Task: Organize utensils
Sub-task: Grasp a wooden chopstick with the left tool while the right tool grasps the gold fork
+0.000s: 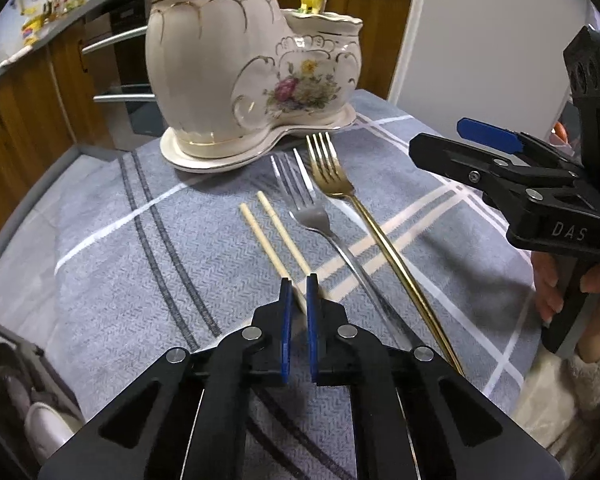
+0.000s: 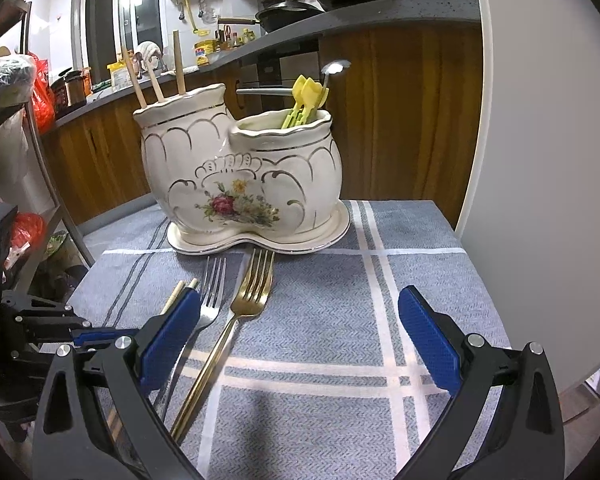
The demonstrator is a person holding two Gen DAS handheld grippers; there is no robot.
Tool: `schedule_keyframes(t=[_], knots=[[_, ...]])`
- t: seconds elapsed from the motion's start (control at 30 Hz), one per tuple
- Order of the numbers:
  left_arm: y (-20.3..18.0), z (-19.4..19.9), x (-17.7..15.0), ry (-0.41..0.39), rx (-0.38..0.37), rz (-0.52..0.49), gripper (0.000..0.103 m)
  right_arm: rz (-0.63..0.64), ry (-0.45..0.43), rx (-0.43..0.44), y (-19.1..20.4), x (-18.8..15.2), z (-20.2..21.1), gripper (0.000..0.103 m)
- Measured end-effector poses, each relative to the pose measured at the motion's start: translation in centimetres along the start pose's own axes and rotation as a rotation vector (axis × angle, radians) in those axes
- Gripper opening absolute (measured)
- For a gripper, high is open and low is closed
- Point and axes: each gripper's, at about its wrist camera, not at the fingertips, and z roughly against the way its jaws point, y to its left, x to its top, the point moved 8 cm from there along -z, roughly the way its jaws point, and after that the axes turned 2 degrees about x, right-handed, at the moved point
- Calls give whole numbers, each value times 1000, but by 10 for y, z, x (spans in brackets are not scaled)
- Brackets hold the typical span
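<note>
Left gripper (image 1: 299,284) is nearly closed around one chopstick (image 1: 271,249), in front of the holder (image 1: 236,68). Right gripper (image 2: 300,320) hangs wide open, empty, above the gold fork (image 2: 236,320) before the holder.

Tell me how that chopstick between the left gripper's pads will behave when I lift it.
Probably stiff and light: the chopstick is a thin, straight, pale stick. The left gripper grips it near one end, so the long free end may droop or pivot. Its smooth round shaft could slip or roll if released on the cloth.
</note>
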Motion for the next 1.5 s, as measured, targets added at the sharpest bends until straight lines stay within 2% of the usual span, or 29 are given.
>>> schedule_keyframes(t=[0.13,0.23,0.3,0.33,0.37,0.4,0.43,0.5,0.6,0.7,0.8,0.87,1.1,1.27,1.43,1.5], knots=[[3,4,-5,28,25,-32,7,6,34,27,6,-2,-2,98],[13,8,-10,46,53,-38,7,21,106,75,17,-10,-7,95],[22,12,-12,56,88,-37,7,39,166,100,27,-21,-12,88],[25,12,-13,59,97,-39,10,38,187,109,30,-25,-13,86],[26,11,-14,59,104,-41,13,35,217,129,35,-31,-17,79],[28,11,-14,59,110,-39,21,28,243,143,38,-37,-21,71],[29,9,-15,60,111,-37,24,18,266,149,40,-41,-25,68],[28,8,-16,48,113,-37,25,27,264,138,42,-42,-28,59],[26,8,-16,30,117,-35,25,61,273,98,43,-40,-32,42],[24,9,-17,22,120,-53,24,106,284,84,47,-39,-34,31],[23,10,-18,18,113,-64,16,139,309,101,54,-41,-32,14],[25,11,-18,18,118,-67,10,159,316,89,52,-42,-31,13],[28,15,-21,33,105,-79,8,222,352,103,33,-52,-12,6],[32,16,-23,48,111,-87,7,295,373,81,17,-56,-3,6],[36,16,-24,61,139,-77,8,249,393,73,3,-55,-2,7],[36,15,-23,60,153,-75,9,255,385,62,4,-55,-3,13]])
